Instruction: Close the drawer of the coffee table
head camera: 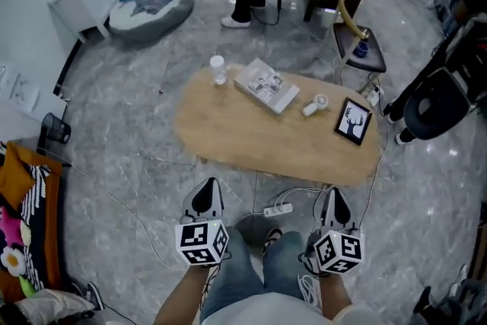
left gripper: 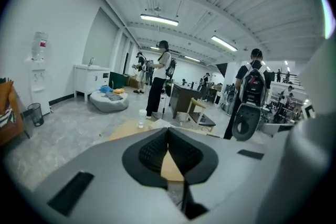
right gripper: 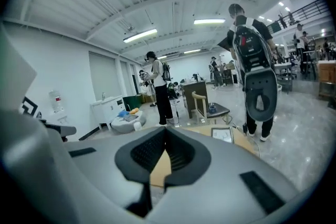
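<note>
Grey marbled office floor (head camera: pixel 129 133) surrounds an oval wooden coffee table (head camera: pixel 243 137), which stands just ahead of the person's knees and carries a bottle (head camera: pixel 218 69) and a magazine (head camera: pixel 265 84). The left gripper (head camera: pixel 205 196) and right gripper (head camera: pixel 335 202) are held side by side near its front edge, tilted slightly down, each with jaws pressed together on nothing. The drawer seems pushed in flush, though the steep angle hides its front.

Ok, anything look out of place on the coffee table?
Nothing stands out. The bottle stands upright, the book and framed deer picture rest on the coffee table, nothing spilled; no drawer sticks out.
</note>
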Demonstrator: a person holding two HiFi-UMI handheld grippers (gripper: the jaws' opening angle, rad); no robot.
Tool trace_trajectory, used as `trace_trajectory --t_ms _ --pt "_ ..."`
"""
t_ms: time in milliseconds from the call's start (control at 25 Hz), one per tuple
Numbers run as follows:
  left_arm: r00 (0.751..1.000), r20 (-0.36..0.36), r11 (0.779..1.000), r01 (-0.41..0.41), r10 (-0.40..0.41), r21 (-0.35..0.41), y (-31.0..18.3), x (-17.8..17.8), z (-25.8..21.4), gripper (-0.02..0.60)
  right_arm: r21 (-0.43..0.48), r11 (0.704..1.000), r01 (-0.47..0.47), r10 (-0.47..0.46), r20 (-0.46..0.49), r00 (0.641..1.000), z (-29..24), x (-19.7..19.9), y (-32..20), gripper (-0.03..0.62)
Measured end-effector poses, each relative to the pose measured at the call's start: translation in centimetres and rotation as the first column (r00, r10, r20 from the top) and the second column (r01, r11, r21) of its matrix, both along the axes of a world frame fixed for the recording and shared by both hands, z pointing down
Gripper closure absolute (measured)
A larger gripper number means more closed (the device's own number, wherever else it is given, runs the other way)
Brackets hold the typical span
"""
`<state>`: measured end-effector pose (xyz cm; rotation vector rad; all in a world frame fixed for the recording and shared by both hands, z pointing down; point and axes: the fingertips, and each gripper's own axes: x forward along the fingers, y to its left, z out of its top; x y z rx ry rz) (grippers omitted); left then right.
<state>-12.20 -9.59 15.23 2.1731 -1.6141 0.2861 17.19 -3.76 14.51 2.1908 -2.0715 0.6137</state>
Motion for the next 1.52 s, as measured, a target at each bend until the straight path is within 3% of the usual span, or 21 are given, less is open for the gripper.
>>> trace_trajectory --t_ms 160,280,480,800,1000,1520 --pt "0.998 -0.017 0.996 -0.067 0.068 0.055 -0.1 0.4 -8.5 0.586 0.072 0.997 0.023 -0.020 -0.045 0.999 -8.4 0.8 0.1 0.594" --pt "0.996 -0.013 0.984 -0.089 0.092 0.155 -0.3 0.0 -14.7 0.586 0.100 0.995 0.020 -0.013 -0.072 0.997 -13.4 2.1 1.0 0.594" --pt "0.997 0.013 0.952 -0.082 0.082 0.296 -1.9 -0.6 -20.5 0.586 0.207 0.976 -0.061 0.095 -0.156 0.983 -18.4 5.2 3.5 0.594" --pt "0.993 0.046 0.944 -0.118 0.109 0.307 -3.3 1.0 -22.0 0.586 0.241 0.957 -0.160 0.201 -0.153 0.968 -20.0 6.9 4.0 0.594" --pt "0.993 0.038 0.945 -0.117 0.111 0.306 -3.3 1.6 -21.9 0.586 0.224 0.960 -0.171 0.219 -0.209 0.953 -19.6 7.1 4.3 0.595" --pt "0.996 0.001 0.952 -0.088 0.092 0.292 -3.5 1.7 -21.6 0.586 0.215 0.963 -0.161 0.205 -0.202 0.958 -20.2 6.4 2.8 0.594"
